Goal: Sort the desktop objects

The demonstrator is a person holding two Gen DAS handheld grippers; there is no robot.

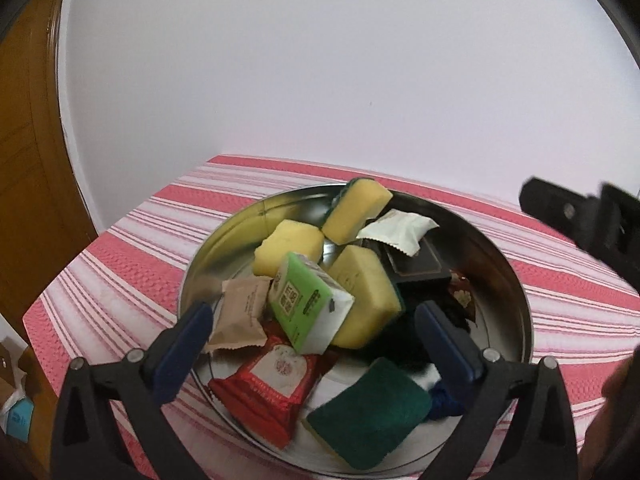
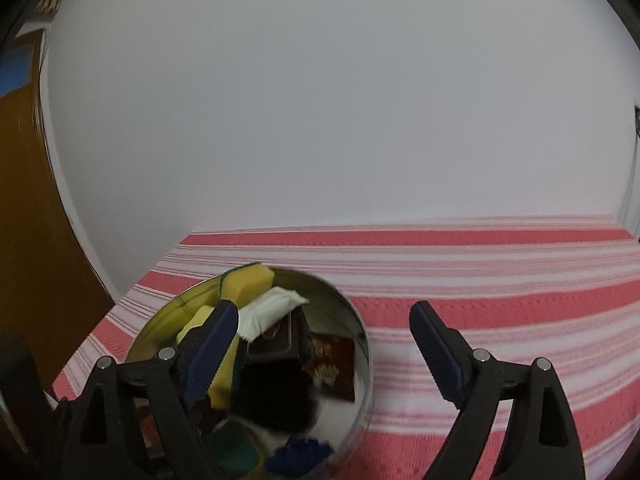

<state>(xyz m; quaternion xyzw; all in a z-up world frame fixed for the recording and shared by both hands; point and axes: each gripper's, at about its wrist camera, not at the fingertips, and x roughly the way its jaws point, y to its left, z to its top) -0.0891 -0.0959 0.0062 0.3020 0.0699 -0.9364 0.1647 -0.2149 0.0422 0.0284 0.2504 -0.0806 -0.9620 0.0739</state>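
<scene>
Two grippers hang over our red-and-white striped cloth worktop (image 2: 500, 292), both with jaws apart and holding nothing. One round steel tin (image 1: 516, 300) near the worktop's left edge holds everything we see: yellow sponges, a green tissue pack (image 1: 308, 300), a red snack packet (image 1: 272, 384), and a dark green scouring pad (image 1: 368, 412). Our left gripper (image 1: 316, 332) sits straight above the heap, the tissue pack dead ahead between its fingers, its long axis slanting toward the near right. Our right gripper (image 2: 324, 344) straddles the tin's right rim, mostly over bare cloth. We judge the left nearer.
</scene>
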